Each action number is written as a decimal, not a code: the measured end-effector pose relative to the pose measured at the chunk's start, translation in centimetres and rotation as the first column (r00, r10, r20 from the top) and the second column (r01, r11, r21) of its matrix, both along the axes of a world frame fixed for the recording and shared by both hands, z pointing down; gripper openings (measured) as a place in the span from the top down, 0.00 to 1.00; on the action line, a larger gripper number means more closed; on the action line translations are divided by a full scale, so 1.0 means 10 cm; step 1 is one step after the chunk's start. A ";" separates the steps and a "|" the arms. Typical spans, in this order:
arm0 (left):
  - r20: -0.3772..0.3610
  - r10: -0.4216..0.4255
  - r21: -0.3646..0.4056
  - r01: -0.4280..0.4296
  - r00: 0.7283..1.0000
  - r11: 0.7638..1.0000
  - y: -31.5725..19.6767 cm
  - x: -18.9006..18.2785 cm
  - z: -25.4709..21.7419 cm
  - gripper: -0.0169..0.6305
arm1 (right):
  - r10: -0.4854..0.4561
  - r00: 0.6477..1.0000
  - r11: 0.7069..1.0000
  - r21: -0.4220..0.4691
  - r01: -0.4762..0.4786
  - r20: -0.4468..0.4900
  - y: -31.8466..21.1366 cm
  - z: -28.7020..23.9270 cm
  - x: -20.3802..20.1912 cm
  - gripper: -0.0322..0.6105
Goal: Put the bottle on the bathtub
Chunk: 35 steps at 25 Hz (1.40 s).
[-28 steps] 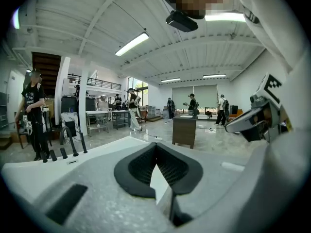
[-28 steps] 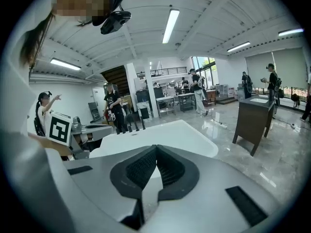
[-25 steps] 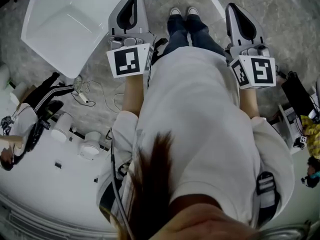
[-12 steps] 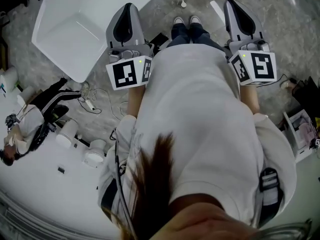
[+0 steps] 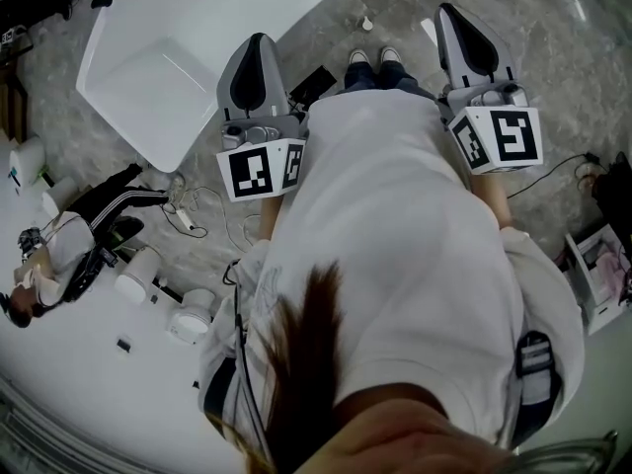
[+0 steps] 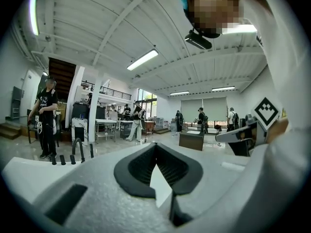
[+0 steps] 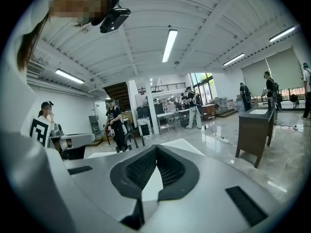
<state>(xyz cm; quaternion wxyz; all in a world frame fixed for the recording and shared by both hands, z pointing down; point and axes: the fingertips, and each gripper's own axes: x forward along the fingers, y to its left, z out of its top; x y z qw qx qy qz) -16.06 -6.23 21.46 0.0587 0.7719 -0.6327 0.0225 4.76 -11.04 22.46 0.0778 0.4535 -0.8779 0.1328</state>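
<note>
Left gripper, right gripper — jaws together, empty; bathtub upper left.

White shirt, dark jeans, pale sneakers

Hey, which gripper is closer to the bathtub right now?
Left. The left gripper is right beside the edge of the bathtub; the right gripper is on the far side of the person's body from it.

glossy white bathtub, polished grey stone floor
</note>
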 end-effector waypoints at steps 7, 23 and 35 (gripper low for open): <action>-0.064 -0.022 -0.001 0.022 0.998 1.000 0.03 0.07 -0.08 0.95 | -0.008 1.000 0.999 0.036 0.007 0.020 0.03 -0.13 -0.03 0.93; -0.129 -0.011 0.000 0.011 0.992 1.000 0.16 0.25 -0.11 0.95 | 0.043 0.998 0.998 0.036 -0.044 0.038 0.24 -0.24 0.21 0.93; -0.126 -0.009 0.001 0.009 0.992 1.000 0.23 0.31 -0.09 0.95 | 0.061 0.998 0.995 0.076 -0.063 0.027 0.27 -0.31 0.29 0.93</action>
